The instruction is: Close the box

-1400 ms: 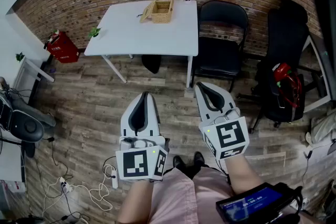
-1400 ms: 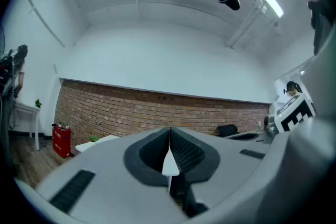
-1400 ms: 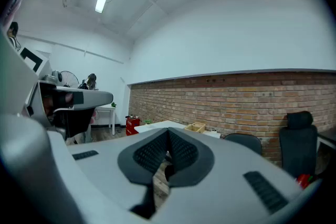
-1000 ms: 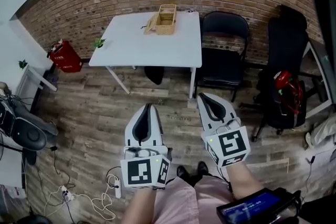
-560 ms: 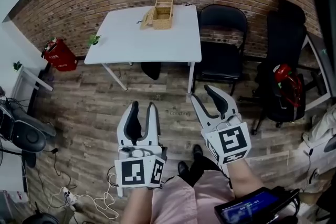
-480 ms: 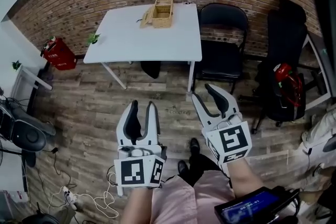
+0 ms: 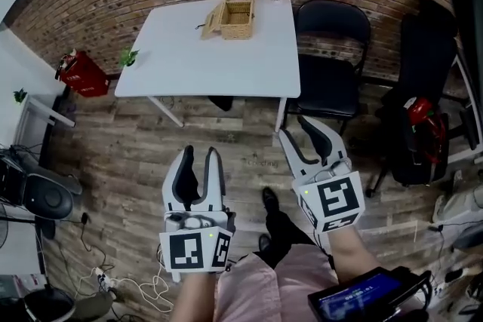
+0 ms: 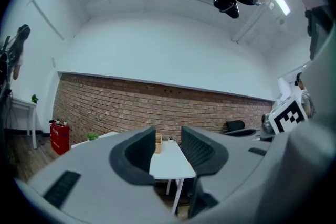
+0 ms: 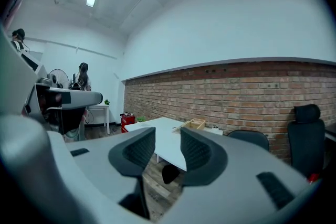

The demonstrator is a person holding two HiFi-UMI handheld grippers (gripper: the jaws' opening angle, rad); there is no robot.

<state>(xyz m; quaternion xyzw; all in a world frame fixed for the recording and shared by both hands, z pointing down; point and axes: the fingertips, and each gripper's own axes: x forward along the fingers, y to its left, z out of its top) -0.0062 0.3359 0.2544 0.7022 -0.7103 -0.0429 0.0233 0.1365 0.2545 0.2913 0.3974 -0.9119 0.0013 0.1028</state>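
You held both grippers low over the wooden floor [image 7: 128,154], well apart from the box [image 7: 237,11]. A moment before, both pairs of jaws had been pressed together. By this moment they had just been opening. The left gripper [image 7: 200,156] had its jaws spread with nothing between them. The right gripper [image 7: 299,132] also stood open and empty, though its jaws had eased back in slightly after swinging wide.

The wicker box sat at 12 o'clock from your hands, near the far edge of the white table [image 7: 204,60]. It was not yet closed, and its lid [image 7: 211,17] was tipped out on its 9 o'clock side. A black chair [image 7: 332,49] stood at the table's 3 o'clock. The table filled more of the head view than it had earlier, and the grippers had edged toward it. Through each gripper's parted jaws you could see the table and the box beyond it, far off.
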